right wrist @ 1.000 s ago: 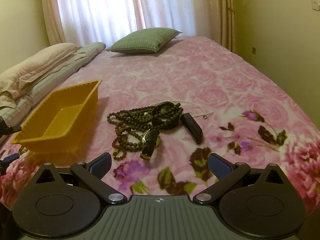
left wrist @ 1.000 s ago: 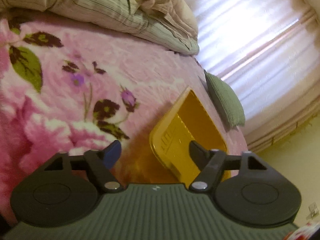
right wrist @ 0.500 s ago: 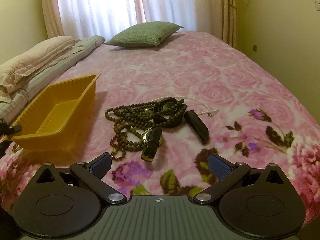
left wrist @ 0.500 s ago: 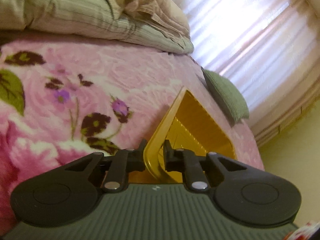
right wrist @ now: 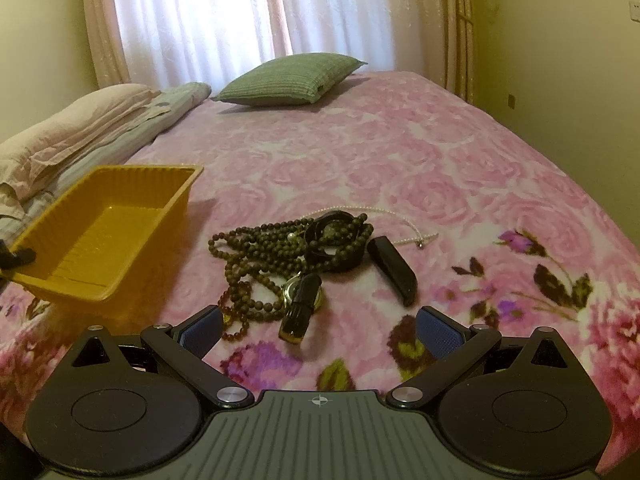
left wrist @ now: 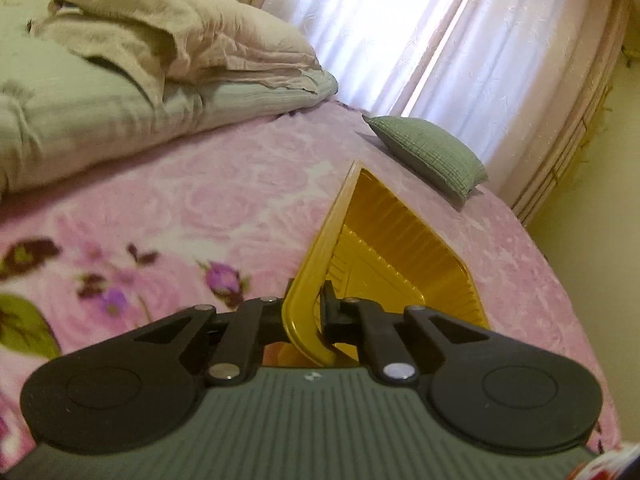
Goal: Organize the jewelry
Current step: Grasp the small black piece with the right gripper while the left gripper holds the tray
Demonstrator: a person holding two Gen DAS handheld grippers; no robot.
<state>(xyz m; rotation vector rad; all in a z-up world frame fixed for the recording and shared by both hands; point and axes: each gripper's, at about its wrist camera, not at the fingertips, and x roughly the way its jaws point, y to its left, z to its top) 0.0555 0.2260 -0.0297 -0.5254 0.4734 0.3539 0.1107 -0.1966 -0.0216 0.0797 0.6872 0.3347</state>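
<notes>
Left hand-held gripper (left wrist: 306, 312): clamped on near corner rim of yellow tray (left wrist: 404, 240), one finger outside the wall, one inside; points forward along the bed, view rolled so the tray looks tipped.
Left gripper seen from right wrist: only a dark fingertip at the tray's near-left corner (right wrist: 20, 257), far left edge of view.
Right hand-held gripper (right wrist: 318, 330): fingers spread wide, nothing between them; level, low over the bed, aimed at the jewelry pile, near side of it.
Yellow tray (right wrist: 120, 216): on pink floral blanket (right wrist: 440, 160), left of the jewelry pile, apart from it; nothing visible inside; whether the held corner is off the blanket, can't tell.
Bead necklace (right wrist: 256, 256): dark brown beads, tangled loops, centre of the pile, right of the tray.
Black bangle (right wrist: 336, 244): right end of the beads, touching them.
Watch (right wrist: 300, 304): gold case, dark strap, near edge of the pile, closest to the right gripper.
Black oblong piece (right wrist: 394, 270): just right of the bangle, lying flat.
Pearl strand (right wrist: 404, 224): thin, white, behind the bangle, trailing right.
Green pillow (right wrist: 292, 80): far end of the bed beyond the pile, by the curtains (right wrist: 240, 20).
Folded bedding (left wrist: 140, 80): behind and left of the tray.
</notes>
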